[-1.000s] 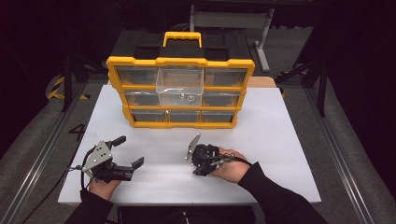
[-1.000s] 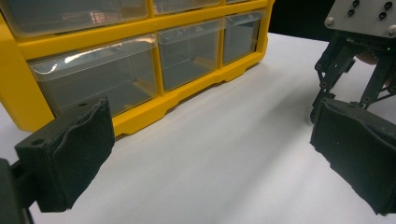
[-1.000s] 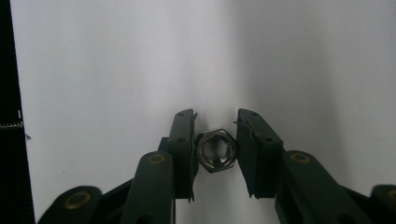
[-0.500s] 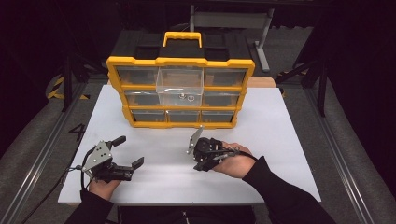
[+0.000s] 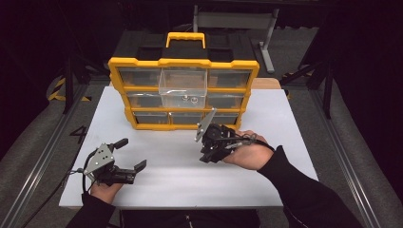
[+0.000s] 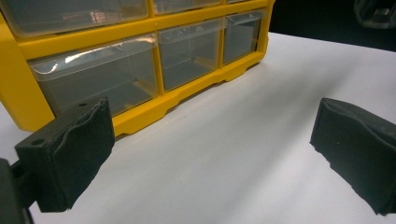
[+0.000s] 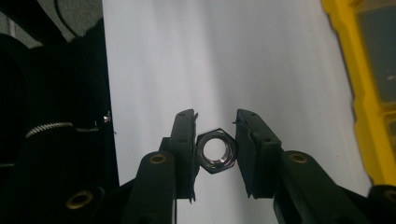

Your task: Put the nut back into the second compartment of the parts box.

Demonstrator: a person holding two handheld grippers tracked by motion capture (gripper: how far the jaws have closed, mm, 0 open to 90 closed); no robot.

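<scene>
Your right hand [image 5: 249,153] is lifted off the table [image 5: 294,142], just in front of the organizer's [image 5: 183,64] lower right corner, forearm coming in from the table's near right edge. The right gripper [image 5: 207,151] is rolled onto its side, grey plate tipped up twd the drawers. Your left hand [image 5: 105,190] sits low at the near left corner, left gripper [image 5: 129,156] lying level, pointing twd the organizer.

Vs a sec ago: right hand has come up and in twd the organizer; before, it was lower and closer to the near edge. Left hand hasn't moved. Middle drawer [image 5: 183,88] in the top row is pulled out same as before, w/ small metal bits inside.

Right gripper [image 7: 217,149]: jaws nearly closed, clamped on a steel hex nut [image 7: 216,150], pads pressing its two opposite flats, hole facing the camera, nut up off the table.

Left gripper [image 6: 212,140]: jaws spread wide, nothing btwn them, pads [image 6: 74,149] apart over bare table just in front of the organizer's bottom row.
</scene>
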